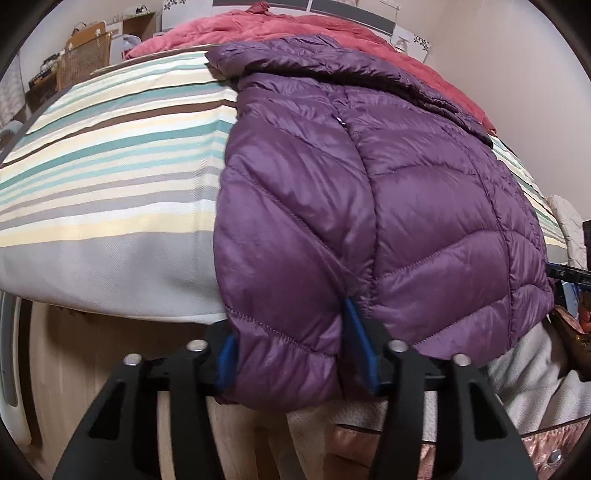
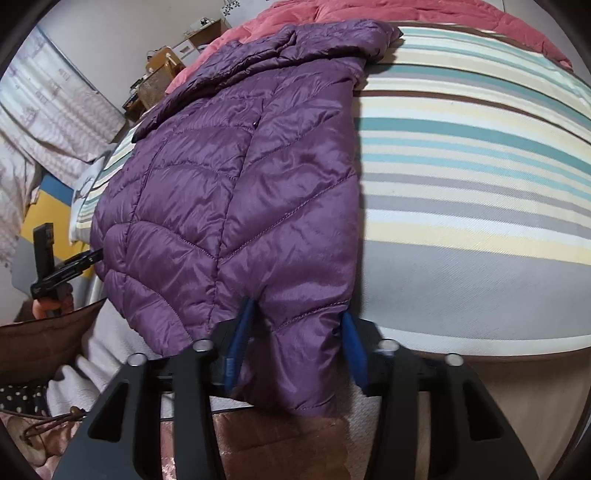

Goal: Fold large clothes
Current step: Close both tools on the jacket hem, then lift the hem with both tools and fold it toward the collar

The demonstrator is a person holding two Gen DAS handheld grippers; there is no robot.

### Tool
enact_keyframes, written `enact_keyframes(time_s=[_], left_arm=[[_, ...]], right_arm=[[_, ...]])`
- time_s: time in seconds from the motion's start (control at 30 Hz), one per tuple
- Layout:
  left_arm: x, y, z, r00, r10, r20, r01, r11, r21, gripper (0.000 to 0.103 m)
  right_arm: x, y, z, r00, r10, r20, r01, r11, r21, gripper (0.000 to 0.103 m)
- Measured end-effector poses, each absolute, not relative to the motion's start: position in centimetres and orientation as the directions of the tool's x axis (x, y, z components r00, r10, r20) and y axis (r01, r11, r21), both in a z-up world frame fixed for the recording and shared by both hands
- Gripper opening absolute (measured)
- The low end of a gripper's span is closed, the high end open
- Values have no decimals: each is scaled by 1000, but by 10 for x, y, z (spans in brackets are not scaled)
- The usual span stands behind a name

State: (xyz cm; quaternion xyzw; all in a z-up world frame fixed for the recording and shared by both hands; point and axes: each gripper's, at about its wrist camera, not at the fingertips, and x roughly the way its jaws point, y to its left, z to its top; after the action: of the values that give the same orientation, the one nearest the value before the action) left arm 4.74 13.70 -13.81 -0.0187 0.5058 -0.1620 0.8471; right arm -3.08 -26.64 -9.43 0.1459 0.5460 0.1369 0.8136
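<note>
Left gripper [image 1: 291, 350]: blue pads [image 1: 357, 343] stand on either side of the jacket's hem corner, with puffy fabric bunched between them; clenched on the jacket.
Right gripper [image 2: 295, 350]: blue pads [image 2: 351, 350] flank the opposite hem corner, fabric filling the gap; likewise grasping the jacket.
Purple jacket [image 1: 388, 192]: quilted down, glossy, stitched in chevron seams, with a centre zipper line and small pull; the hood or collar is rumpled at the far end.
Position: it lies lengthwise on the striped bedsheet [image 1: 110, 166], hem hanging over the near edge of the bed.
Red quilt [image 1: 295, 29]: heaped beyond the jacket at the far end.
Writing: no brand or label is legible on the jacket.
</note>
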Motion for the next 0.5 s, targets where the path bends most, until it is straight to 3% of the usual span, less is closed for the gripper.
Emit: enact_keyframes(time_s=[0.1,0.13,0.33,0.5], left_arm=[[46,129,-134,431,-304,-850,289,938,-189,16],[44,126,-130,442,-296,-847,296,939,-174,12],[39,128,-101,494,-359,-792,316,922,-221,7],[38,144,-69,549,-449,-705,308,893,-329,7]], right_arm=[[-30,-263,-97,364,400,-841,-71,912,404,20],[-30,-263,-97,366,413,-834,-77,907,415,14],[-31,-269,-79,417,505,-755,-107,853,511,7],[-25,-277,-54,474,559,-681,-132,809,573,6]])
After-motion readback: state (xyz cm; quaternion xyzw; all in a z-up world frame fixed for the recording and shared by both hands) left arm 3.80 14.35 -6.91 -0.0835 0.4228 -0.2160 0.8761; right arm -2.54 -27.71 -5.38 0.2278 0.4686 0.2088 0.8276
